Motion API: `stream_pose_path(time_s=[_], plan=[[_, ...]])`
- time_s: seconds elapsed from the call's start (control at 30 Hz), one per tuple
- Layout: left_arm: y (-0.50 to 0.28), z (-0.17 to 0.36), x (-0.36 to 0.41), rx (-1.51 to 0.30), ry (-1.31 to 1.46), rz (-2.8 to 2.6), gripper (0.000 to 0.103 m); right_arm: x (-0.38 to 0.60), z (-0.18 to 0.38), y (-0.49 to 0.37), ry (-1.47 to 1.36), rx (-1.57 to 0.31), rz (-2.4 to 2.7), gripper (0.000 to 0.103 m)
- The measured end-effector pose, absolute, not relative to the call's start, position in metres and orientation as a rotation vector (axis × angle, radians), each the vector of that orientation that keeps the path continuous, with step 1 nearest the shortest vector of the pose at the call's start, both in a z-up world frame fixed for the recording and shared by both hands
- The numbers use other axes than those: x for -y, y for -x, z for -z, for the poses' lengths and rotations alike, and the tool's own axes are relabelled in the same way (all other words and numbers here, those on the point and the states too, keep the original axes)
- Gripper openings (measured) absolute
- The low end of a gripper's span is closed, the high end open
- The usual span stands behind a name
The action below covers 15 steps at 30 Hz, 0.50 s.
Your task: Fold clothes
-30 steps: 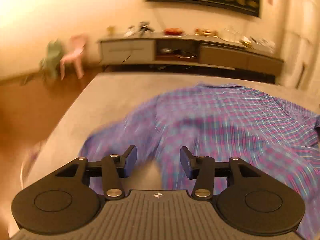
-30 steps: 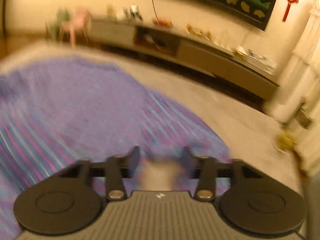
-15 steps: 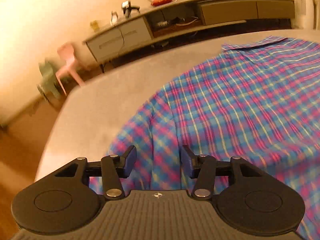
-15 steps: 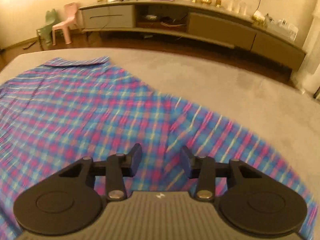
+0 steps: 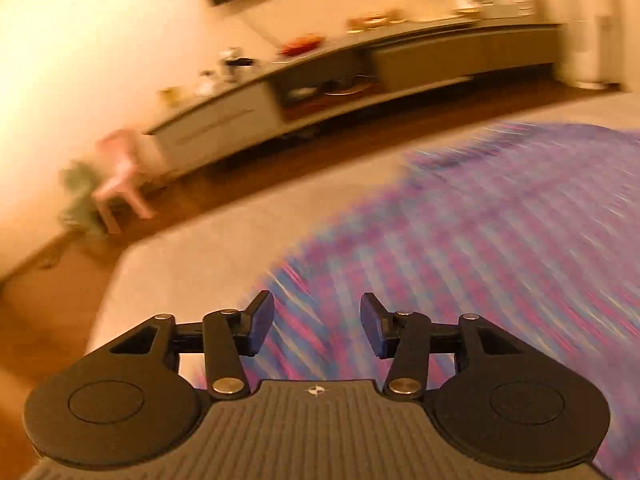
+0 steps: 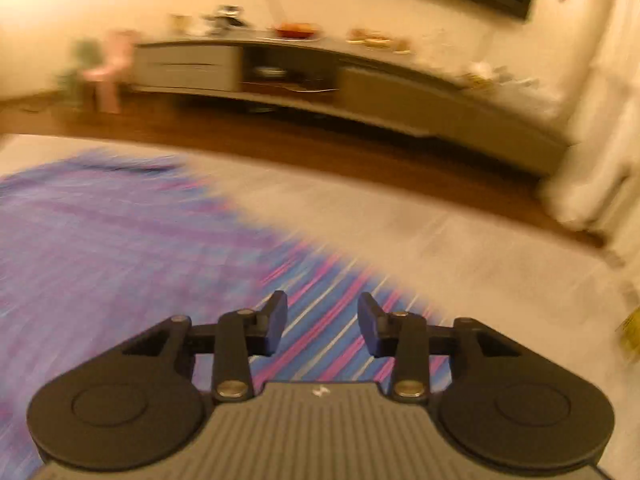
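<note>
- Shirt (image 5: 480, 240), plaid in blue, pink and purple, lies spread on the pale grey worktop (image 5: 192, 264); motion blur hides which way its long axis runs.
- Left tongs (image 5: 317, 328) hang over the shirt's left edge, jaws apart, gripping nothing.
- Right tongs (image 6: 322, 325) hang over its right edge (image 6: 320, 280), jaws apart, empty.
</note>
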<state>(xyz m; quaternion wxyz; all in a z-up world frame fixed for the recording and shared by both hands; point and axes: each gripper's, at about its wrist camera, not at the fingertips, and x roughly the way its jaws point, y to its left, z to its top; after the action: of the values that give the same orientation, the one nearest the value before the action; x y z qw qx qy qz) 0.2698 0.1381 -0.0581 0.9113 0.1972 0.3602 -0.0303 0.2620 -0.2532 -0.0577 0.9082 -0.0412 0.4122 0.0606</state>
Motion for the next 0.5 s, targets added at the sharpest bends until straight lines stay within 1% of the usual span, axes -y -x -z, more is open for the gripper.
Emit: stream_pose_path(time_s=[0.1, 0.23, 0.3, 0.33, 0.4, 0.47, 0.5], plan=[[-0.235, 0.073, -0.143, -0.8, -0.433, 0.083, 0.052, 0.245, 0.078, -0.224, 0.05, -0.937, -0.241, 0.038], [-0.244, 0.087, -0.153, -0.807, -0.476, 0.04, 0.052, 0.248, 0.086, -0.227, 0.087, -0.94, -0.186, 0.036], [-0.26, 0.089, -0.152, -0.786, -0.501, 0.01, 0.05, 0.254, 0.085, -0.231, 0.09, -0.93, -0.148, 0.038], [-0.271, 0.091, -0.15, -0.771, -0.516, -0.002, 0.05, 0.256, 0.084, -0.234, 0.092, -0.925, -0.128, 0.038], [-0.293, 0.095, -0.142, -0.746, -0.549, -0.036, 0.05, 0.262, 0.083, -0.238, 0.095, -0.914, -0.09, 0.041], [-0.318, 0.098, -0.13, -0.739, -0.588, -0.093, 0.05, 0.268, 0.081, -0.243, 0.098, -0.903, -0.052, 0.045], [-0.329, 0.099, -0.124, -0.745, -0.608, -0.122, 0.05, 0.271, 0.08, -0.245, 0.099, -0.898, -0.032, 0.05]])
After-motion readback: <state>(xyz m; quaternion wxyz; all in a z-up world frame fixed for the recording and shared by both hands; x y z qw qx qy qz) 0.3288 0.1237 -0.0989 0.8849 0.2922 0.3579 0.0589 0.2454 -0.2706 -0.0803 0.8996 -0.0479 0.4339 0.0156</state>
